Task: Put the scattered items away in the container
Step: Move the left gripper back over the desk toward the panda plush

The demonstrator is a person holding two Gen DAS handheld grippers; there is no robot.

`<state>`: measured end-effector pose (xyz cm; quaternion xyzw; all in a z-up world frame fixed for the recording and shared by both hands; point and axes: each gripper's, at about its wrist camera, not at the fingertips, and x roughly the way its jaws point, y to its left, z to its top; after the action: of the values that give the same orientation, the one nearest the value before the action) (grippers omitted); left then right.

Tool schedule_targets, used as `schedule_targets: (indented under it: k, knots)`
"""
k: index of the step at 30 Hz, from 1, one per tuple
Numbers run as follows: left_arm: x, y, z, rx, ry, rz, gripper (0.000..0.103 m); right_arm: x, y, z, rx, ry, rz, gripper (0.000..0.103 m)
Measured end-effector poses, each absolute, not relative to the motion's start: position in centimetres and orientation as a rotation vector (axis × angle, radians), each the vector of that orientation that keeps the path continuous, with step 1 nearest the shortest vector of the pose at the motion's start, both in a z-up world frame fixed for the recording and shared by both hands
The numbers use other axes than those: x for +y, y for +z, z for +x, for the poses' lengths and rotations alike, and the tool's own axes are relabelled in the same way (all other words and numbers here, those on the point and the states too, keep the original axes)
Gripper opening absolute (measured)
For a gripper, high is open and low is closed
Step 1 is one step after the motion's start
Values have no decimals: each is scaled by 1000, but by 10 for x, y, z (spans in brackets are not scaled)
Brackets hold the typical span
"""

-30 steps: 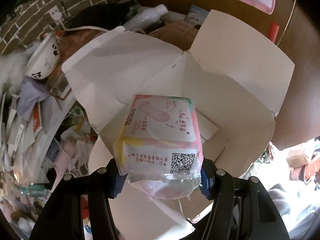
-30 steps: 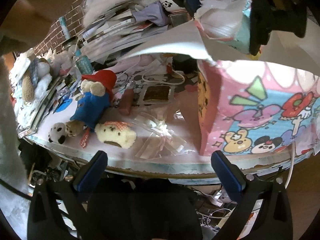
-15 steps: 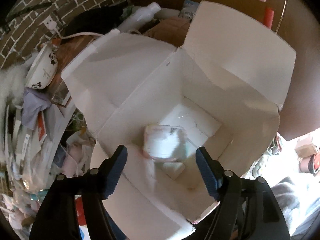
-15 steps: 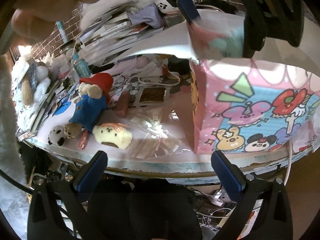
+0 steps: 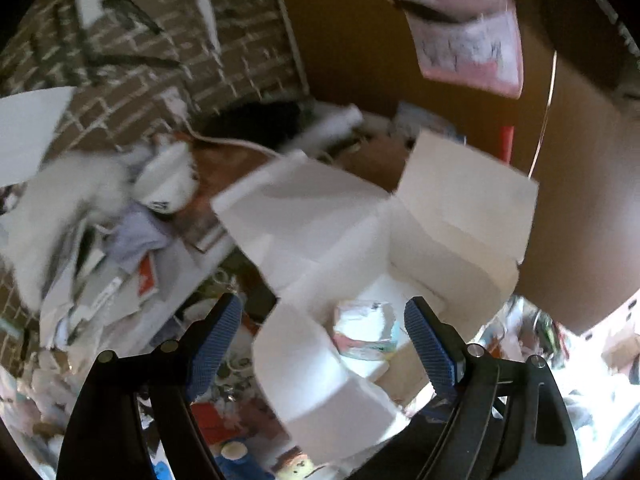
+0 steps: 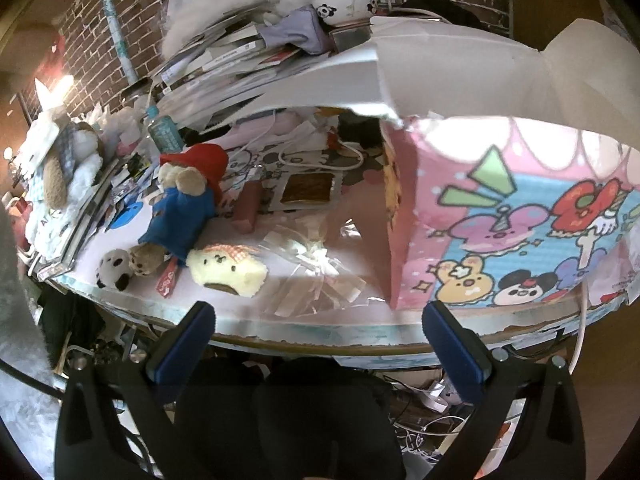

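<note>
No readable text in either view. Left wrist view is motion-blurred: the pack [image 5: 366, 330] lying inside the white box [image 5: 460, 216] has dark print on its top face, illegible. Red-and-white card [image 5: 146, 276] in the paper pile has marks, too smeared to read. Right wrist view: pink box [image 6: 520, 216] carries cartoon characters only (bunny, mouse-like faces, no lettering made out). Red tag [image 6: 168, 280] beside the bear plush [image 6: 180, 208] has white characters, too small. Book spines [image 6: 228, 54] in the stack show print lines, unreadable
</note>
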<state>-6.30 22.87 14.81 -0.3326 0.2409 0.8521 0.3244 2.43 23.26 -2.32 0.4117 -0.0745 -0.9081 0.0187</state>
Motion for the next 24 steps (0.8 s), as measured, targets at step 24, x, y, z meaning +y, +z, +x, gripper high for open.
schedule_targets:
  k: [24]
  knots:
    - [50,88,-40,290,2585,-908,82,204,-28,15,-146,-2775,1303,103]
